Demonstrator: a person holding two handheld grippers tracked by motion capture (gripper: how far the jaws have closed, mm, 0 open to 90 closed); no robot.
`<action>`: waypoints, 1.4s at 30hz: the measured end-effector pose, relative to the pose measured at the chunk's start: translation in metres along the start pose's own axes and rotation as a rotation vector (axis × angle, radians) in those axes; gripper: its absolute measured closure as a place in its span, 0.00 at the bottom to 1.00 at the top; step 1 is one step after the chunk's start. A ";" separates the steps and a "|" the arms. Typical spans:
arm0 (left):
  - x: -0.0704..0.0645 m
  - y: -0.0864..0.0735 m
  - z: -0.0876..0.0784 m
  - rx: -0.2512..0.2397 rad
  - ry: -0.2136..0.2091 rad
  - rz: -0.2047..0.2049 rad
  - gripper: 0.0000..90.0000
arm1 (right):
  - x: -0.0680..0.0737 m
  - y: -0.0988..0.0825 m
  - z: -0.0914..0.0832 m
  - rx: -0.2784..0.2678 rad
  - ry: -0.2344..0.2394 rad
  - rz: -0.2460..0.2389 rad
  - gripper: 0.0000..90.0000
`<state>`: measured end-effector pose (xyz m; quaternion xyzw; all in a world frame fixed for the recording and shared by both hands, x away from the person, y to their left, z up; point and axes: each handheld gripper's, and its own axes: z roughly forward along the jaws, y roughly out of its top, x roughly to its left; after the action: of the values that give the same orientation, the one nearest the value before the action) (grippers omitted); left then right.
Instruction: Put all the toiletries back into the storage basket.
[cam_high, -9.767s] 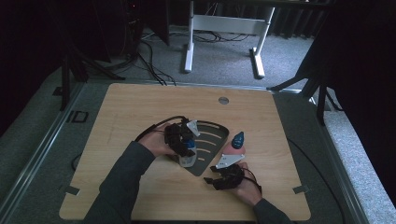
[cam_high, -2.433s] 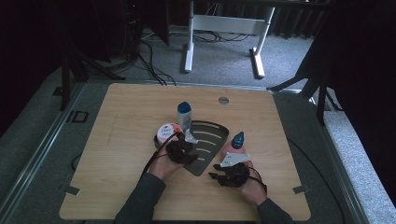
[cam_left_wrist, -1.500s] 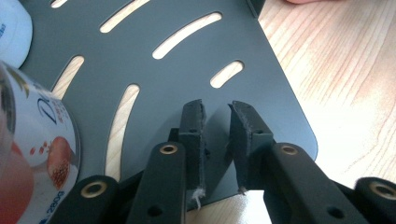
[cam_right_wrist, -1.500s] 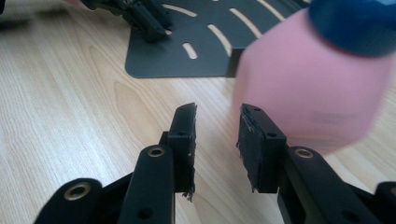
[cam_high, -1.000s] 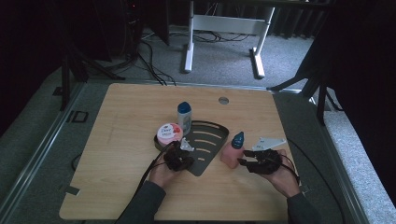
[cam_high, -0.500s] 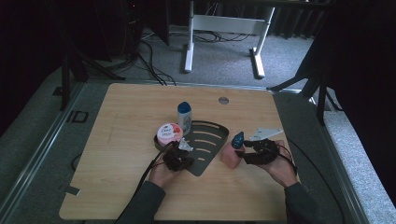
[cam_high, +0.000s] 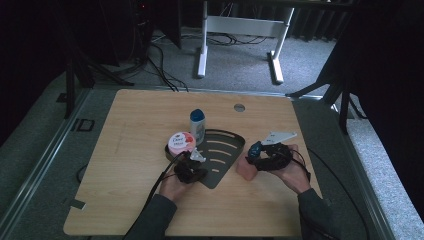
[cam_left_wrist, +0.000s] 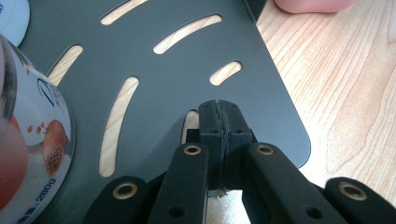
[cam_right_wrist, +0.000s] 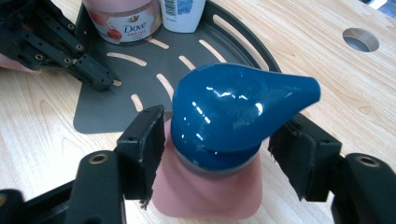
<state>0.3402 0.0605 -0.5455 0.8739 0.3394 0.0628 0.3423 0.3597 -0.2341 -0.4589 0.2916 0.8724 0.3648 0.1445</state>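
**Left gripper pinching the rack, right gripper loosening around the pink bottle**

On the left half of the wooden surface (cam_high: 125, 150), the left gripper (cam_high: 192, 167) is sitting at the near corner of the dark slotted rack (cam_high: 225, 150). In the left gripper view its jaws are pressed fully together, and the left gripper (cam_left_wrist: 219, 119) is clamping the thin edge of the rack (cam_left_wrist: 187, 65) beside one of the slots. The person's left hand (cam_high: 175, 186) is coming in from the bottom edge.

Just beyond the left gripper, a pink-lidded jar (cam_high: 181, 143) is standing on the rack's left side, and a white bottle with a blue cap (cam_high: 197, 125) is standing upright just behind it, the two nearly touching. In the right gripper view the jar (cam_right_wrist: 126, 18) and the white bottle (cam_right_wrist: 183, 9) are showing side by side at the rack's far rim.

Further right, just off the rack's right edge, a pink bottle with a blue pump top (cam_high: 248, 162) is standing upright on the surface. The right gripper (cam_high: 260, 159) is reaching it from the right, held in the person's right hand (cam_high: 292, 172). In the right gripper view the jaws of the right gripper (cam_right_wrist: 217, 154) have just been opening; they are standing wide on either side of the pink bottle (cam_right_wrist: 205, 191), which is between them with its blue top (cam_right_wrist: 233, 112) pointing right, the pads no longer pressing on it.
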 end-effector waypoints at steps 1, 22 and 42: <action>0.000 0.000 0.000 0.000 0.000 0.000 0.99 | 0.000 0.000 0.001 -0.004 0.005 0.003 0.39; 0.000 -0.001 0.000 -0.003 0.003 0.008 0.99 | -0.006 0.003 0.011 -0.039 0.070 0.030 0.52; 0.000 -0.001 0.000 -0.008 0.002 0.011 0.99 | -0.007 0.003 0.009 -0.052 0.081 0.028 0.56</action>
<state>0.3396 0.0614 -0.5462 0.8743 0.3348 0.0668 0.3451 0.3710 -0.2317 -0.4629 0.2850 0.8636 0.4007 0.1115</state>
